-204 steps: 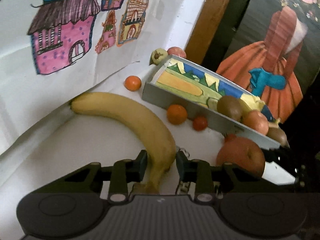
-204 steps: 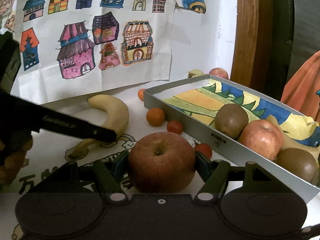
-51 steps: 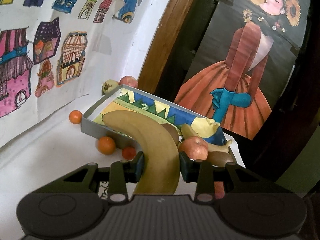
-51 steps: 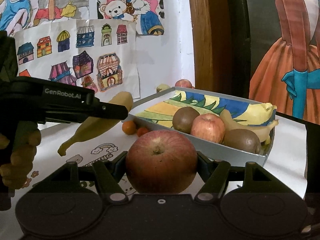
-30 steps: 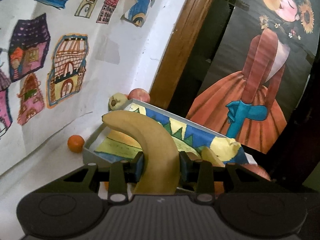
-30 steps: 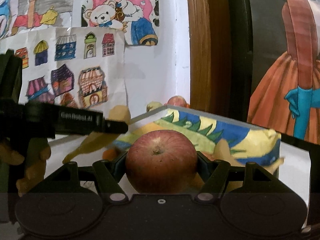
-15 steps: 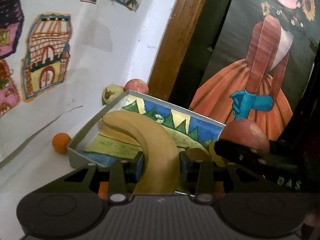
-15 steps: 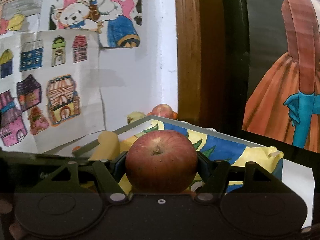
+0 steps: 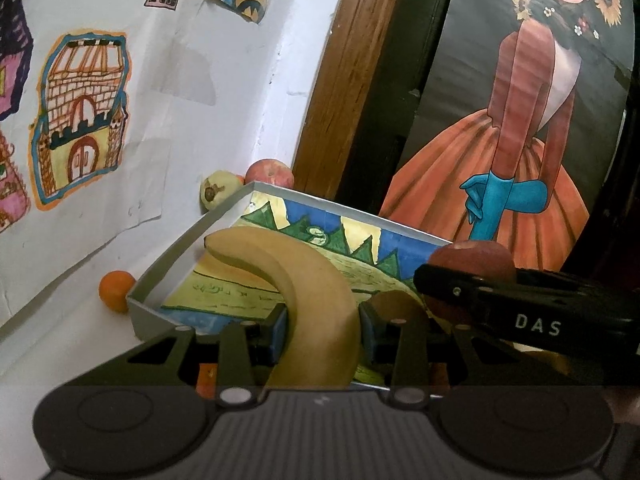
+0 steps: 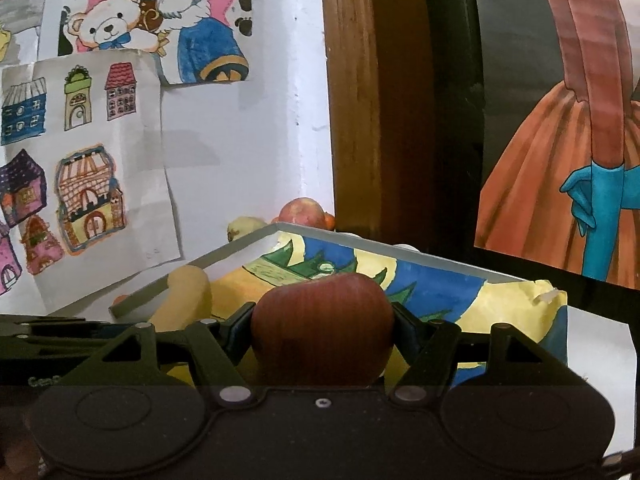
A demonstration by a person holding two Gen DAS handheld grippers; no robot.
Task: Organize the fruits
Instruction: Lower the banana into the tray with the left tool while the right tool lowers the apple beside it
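A yellow banana point(image 9: 308, 292) is clamped between the fingers of my left gripper point(image 9: 323, 330), curving up and left over the grey tray point(image 9: 192, 236) with a painted paper lining. My right gripper point(image 10: 322, 328) is shut on a red apple point(image 10: 322, 320), held above the same tray point(image 10: 248, 240). In the left wrist view the right gripper's black finger point(image 9: 500, 300) crosses from the right, with the red apple point(image 9: 472, 256) showing above it. In the right wrist view the banana's tip point(image 10: 188, 296) pokes up at the left, over the tray's near rim. A brown kiwi point(image 9: 394, 304) lies in the tray behind the left fingers.
Behind the tray's far corner sit a pale fruit point(image 9: 216, 194) and another apple point(image 9: 270, 172) against the white wall. A small orange point(image 9: 116, 288) lies left of the tray. A wooden door frame point(image 9: 348, 80) and a dark poster point(image 9: 520, 120) rise behind.
Both grippers have moved forward over the tray with their fruit. The apple has rolled in the right gripper, so its stem end no longer faces the camera.
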